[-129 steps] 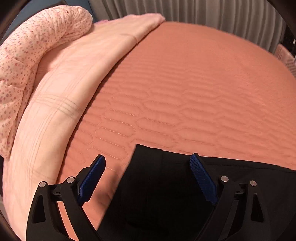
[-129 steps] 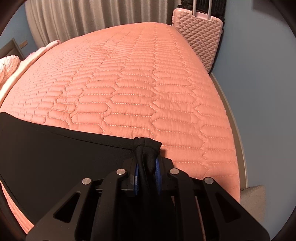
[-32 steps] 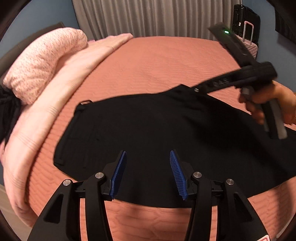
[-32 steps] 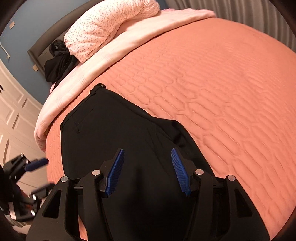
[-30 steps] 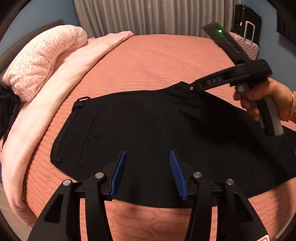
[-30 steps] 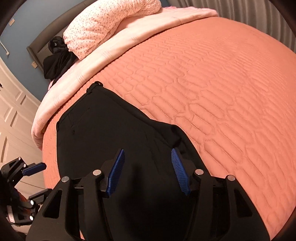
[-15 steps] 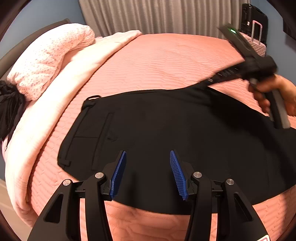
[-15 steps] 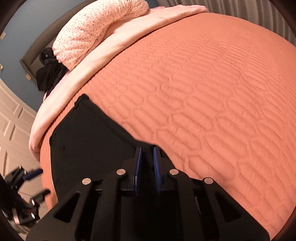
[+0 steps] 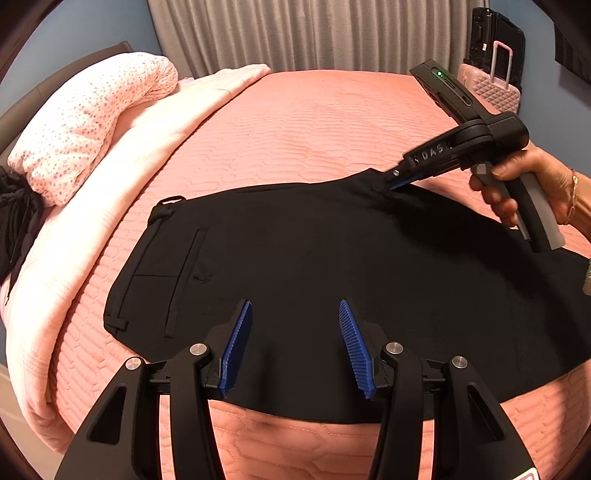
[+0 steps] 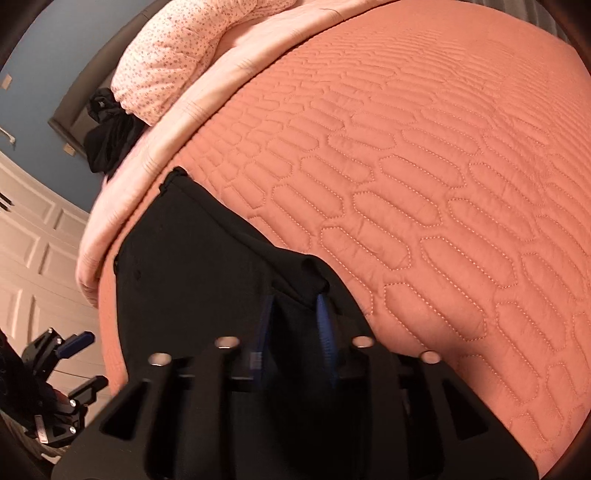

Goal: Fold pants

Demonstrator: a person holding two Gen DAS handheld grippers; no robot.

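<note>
Black pants point(image 9: 332, 258) lie flat across the near part of the bed point(image 9: 314, 122), waistband toward the pillow end, back pocket up. The legs run off to the right of the left wrist view. The near edge of the pants sits just short of the bed's near edge, with a strip of quilted cover showing below it.

Left tongs point(image 9: 295, 343): spread, nothing between the blue pads, hanging above the near edge of the pants. Whether the tips touch the cloth I cannot tell.

Right tongs point(image 10: 295, 328): jaws opening, with a raised fold at the far edge of the pants between them. The pads stand either side of the fold, and the frame is too blurred to show them pressing. From the left wrist view these tongs come in low from the right, tips at the far edge of the pants, held by a hand point(image 9: 524, 184) on the grip.

Containers: a pink suitcase point(image 9: 495, 88) stands past the bed's far right corner, closed; contents not visible. A black case stands just behind it.

Edges and room: the far half of the bed is bare quilt. A pale pink blanket point(image 9: 155, 147) runs along the left side, with a spotted duvet roll point(image 9: 92, 122) on top. Dark clothing point(image 10: 110, 136) is bunched at the headboard end beside the roll. Grey curtain point(image 9: 314, 33) behind the bed.
</note>
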